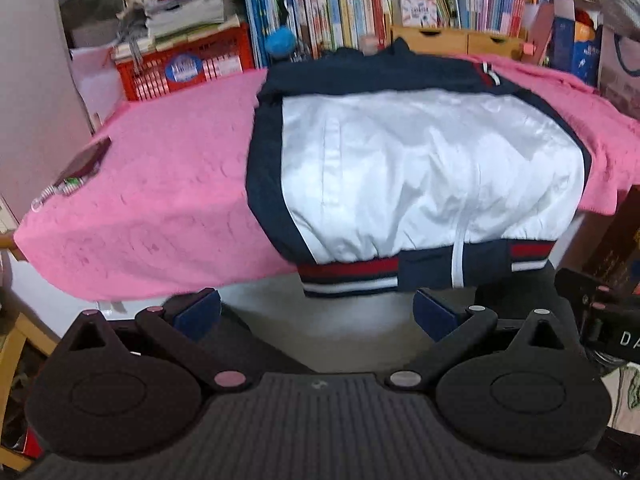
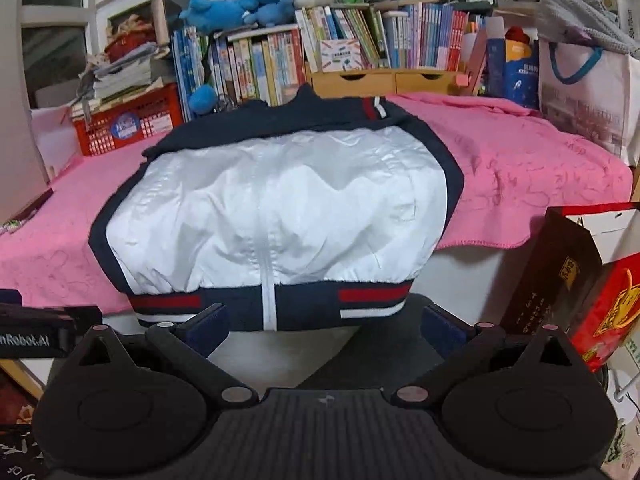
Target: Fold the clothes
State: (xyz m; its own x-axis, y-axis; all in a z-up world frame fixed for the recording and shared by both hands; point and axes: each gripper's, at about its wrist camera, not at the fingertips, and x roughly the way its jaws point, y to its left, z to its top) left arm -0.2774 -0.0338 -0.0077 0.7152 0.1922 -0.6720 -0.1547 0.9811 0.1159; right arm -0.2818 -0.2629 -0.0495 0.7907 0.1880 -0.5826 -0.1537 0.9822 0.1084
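A white jacket [image 1: 424, 176] with navy side panels and a navy, red and white striped hem band lies flat on a pink blanket [image 1: 160, 200], its hem hanging over the blanket's near edge and its white zipper running straight back from the hem. It sits just ahead of the left gripper [image 1: 316, 312] and slightly to its right; the jaws are spread wide and hold nothing, close below the hem but apart from it. The right gripper [image 2: 326, 326] is likewise spread and empty — the hem band lies directly ahead, just above its blue-padded fingertips [image 2: 210, 326]. Farther ahead, beyond the jacket's collar, stand rows of books [image 2: 348, 44], with a red crate [image 1: 184, 64] off to the left.
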